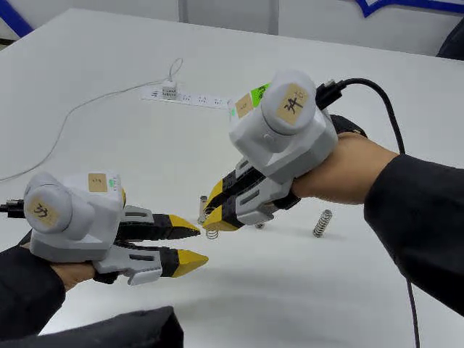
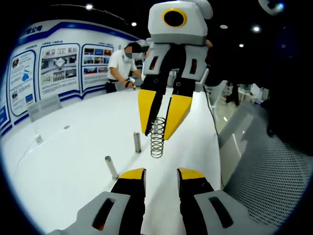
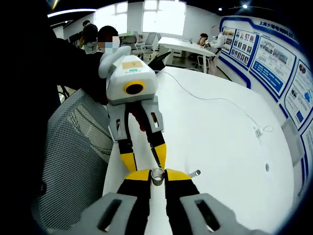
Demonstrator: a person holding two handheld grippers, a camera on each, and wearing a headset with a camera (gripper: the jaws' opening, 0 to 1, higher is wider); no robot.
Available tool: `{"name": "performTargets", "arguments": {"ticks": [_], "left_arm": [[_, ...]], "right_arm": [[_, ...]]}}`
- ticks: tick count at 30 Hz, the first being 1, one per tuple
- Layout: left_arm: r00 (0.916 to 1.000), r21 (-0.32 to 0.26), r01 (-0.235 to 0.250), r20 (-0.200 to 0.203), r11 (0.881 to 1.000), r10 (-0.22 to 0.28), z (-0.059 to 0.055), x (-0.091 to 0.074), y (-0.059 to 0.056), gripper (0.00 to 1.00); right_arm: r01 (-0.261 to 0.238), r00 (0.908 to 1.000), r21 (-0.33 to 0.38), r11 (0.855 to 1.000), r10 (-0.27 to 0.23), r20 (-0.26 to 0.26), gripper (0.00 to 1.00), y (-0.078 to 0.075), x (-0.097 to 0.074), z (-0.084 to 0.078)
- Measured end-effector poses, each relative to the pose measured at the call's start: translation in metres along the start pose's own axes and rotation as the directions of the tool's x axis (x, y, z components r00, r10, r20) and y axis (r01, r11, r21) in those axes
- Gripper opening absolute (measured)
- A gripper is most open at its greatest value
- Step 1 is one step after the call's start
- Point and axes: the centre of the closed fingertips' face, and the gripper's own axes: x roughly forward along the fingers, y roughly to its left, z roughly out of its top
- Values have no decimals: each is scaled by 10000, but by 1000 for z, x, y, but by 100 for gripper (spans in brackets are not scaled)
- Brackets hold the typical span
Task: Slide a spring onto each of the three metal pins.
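Above table (image 1: 290, 290) | right tongs (image 1: 212, 217) grip spring (image 2: 157, 139) upright | left tongs (image 1: 197, 243) parted, empty

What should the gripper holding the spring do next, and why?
Probably move the right gripper across to the bare pin and lower the spring over it. The spring is pinched upright in its jaws, beside that pin rather than over it.

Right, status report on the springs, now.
Right gripper shut on spring. Left gripper open, empty. Bare pin nearby; spare spring loose on table. Nothing in the way.
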Motion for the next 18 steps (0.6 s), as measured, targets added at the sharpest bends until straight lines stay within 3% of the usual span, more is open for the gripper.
{"name": "performTargets", "arguments": {"ticks": [8, 18], "left_arm": [[9993, -312, -361, 84, 9989, 364, -4, -7, 7, 30], [9969, -625, -776, 64, 9950, 781, -7, -11, 14, 41]], "right_arm": [[718, 9959, 514, 9961, -744, 509, 12, -22, -5, 3], [1665, 9795, 1222, 9785, -1783, 934, 12, -52, -8, 6]]}}
